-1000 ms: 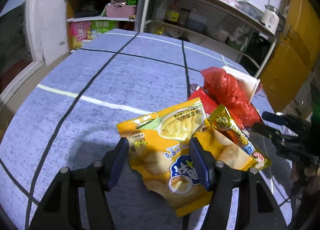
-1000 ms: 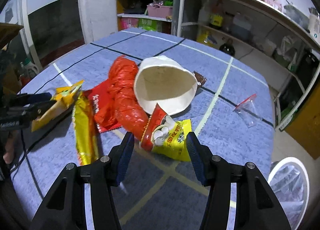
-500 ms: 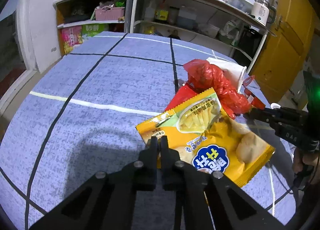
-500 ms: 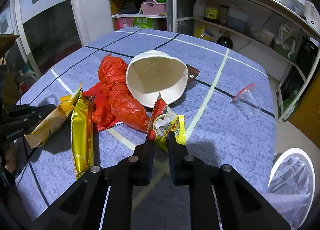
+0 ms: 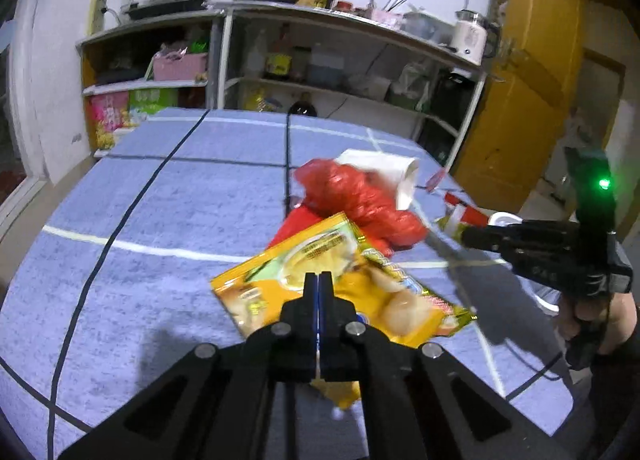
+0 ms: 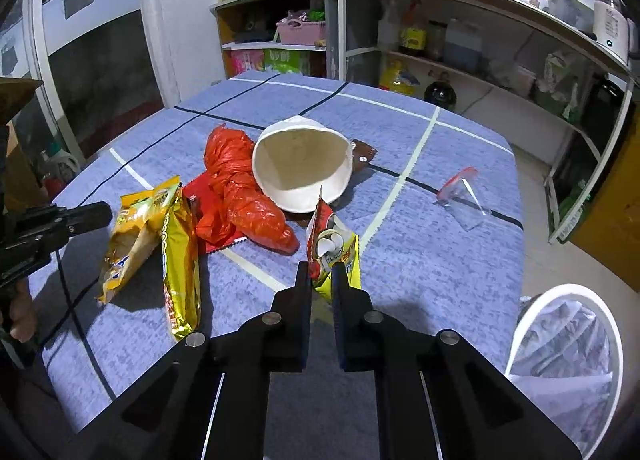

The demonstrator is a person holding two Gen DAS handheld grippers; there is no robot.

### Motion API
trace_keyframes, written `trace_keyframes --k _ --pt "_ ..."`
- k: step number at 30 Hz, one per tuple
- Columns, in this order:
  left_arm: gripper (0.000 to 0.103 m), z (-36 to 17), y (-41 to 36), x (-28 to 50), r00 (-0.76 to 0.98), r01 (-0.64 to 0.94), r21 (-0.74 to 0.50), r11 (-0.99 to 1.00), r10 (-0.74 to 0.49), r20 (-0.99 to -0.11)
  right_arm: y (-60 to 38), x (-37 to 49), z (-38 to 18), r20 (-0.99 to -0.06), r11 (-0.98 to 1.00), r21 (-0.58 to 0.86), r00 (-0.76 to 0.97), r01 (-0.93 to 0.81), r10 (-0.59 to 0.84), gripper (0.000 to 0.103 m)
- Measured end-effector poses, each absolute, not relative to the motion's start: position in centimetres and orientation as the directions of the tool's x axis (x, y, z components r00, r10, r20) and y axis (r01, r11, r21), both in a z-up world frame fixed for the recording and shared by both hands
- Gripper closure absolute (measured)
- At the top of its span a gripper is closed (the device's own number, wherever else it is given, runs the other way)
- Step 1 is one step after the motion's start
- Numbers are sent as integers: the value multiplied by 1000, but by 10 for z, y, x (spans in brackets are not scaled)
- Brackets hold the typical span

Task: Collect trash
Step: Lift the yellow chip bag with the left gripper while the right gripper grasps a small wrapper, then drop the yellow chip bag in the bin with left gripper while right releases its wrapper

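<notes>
My left gripper (image 5: 319, 280) is shut on the edge of a yellow chip bag (image 5: 384, 300), which hangs lifted off the blue tablecloth (image 5: 168, 220). My right gripper (image 6: 322, 276) is shut on a red and yellow snack wrapper (image 6: 334, 244), held upright above the cloth. Behind them lie a crumpled red plastic bag (image 6: 244, 188), a tipped white paper bowl (image 6: 304, 164) and a long gold wrapper (image 6: 180, 260). In the right wrist view the left gripper (image 6: 92, 214) holds the chip bag (image 6: 136, 228) at the left. The right gripper (image 5: 472, 236) enters the left wrist view from the right.
A clear zip bag (image 6: 464, 200) with a red strip lies on the right of the cloth, a brown wrapper (image 6: 362, 154) behind the bowl. A white bin (image 6: 568, 340) with a plastic liner stands on the floor at the lower right. Shelves (image 6: 440, 40) of kitchen goods line the back wall.
Both grippers went from open around their wrappers to shut on them. Both wrappers have since risen off the cloth, and the chip bag has slid right.
</notes>
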State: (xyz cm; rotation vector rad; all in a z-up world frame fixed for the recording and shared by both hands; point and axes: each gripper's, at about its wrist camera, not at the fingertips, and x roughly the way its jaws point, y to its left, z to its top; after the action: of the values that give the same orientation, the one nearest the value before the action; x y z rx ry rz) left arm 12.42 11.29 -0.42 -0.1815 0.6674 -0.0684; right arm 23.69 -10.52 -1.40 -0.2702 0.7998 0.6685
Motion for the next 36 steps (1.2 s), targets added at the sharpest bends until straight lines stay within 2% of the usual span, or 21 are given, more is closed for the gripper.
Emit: trace_keyframes --k 1,2,3,4,5,9,12,14,15,16,17,25,36 --pt "94 -2 108 123 786 36 -182 983 -140 -602 -108 237 -13 -735 767 24 509 -641 449 93" --pt "72 0 101 120 788 67 -172 983 -158 -595 -108 237 -13 -735 767 24 509 -641 449 93" --pt "56 3 95 118 794 86 -153 985 -160 -587 -111 237 -12 -733 770 28 510 -637 449 93" --pt "32 5 89 115 800 99 -134 986 -159 -578 -111 237 -12 -733 770 28 510 -637 449 93" --pt "28 5 84 113 801 113 -126 986 -165 -576 -113 236 -12 -733 771 30 511 -636 450 93" --pt "28 -1 68 114 778 148 -58 987 -152 -609 -118 235 -10 -731 774 35 512 -632 452 93" --pt "32 -13 60 122 752 131 20 991 -86 -653 -120 235 -10 -731 776 35 513 -630 449 93" --pt "58 -17 55 127 734 120 41 992 -61 -676 -120 234 -9 -730 778 34 515 -628 448 93" --pt "65 -18 55 129 732 121 40 992 -62 -678 -121 233 -9 -730 778 33 517 -627 448 93" --pt "79 -18 55 129 732 119 41 992 -60 -678 -122 233 -8 -729 779 32 519 -627 447 93" --pt "88 -17 53 129 735 115 52 992 -50 -676 -123 232 -8 -727 779 31 520 -627 448 93" --pt "101 3 59 119 796 39 36 999 -10 -605 -138 222 0 -708 793 34 545 -608 449 93" --pt "102 54 41 116 865 95 -59 994 -111 -489 -184 207 19 -667 835 47 605 -549 435 93"
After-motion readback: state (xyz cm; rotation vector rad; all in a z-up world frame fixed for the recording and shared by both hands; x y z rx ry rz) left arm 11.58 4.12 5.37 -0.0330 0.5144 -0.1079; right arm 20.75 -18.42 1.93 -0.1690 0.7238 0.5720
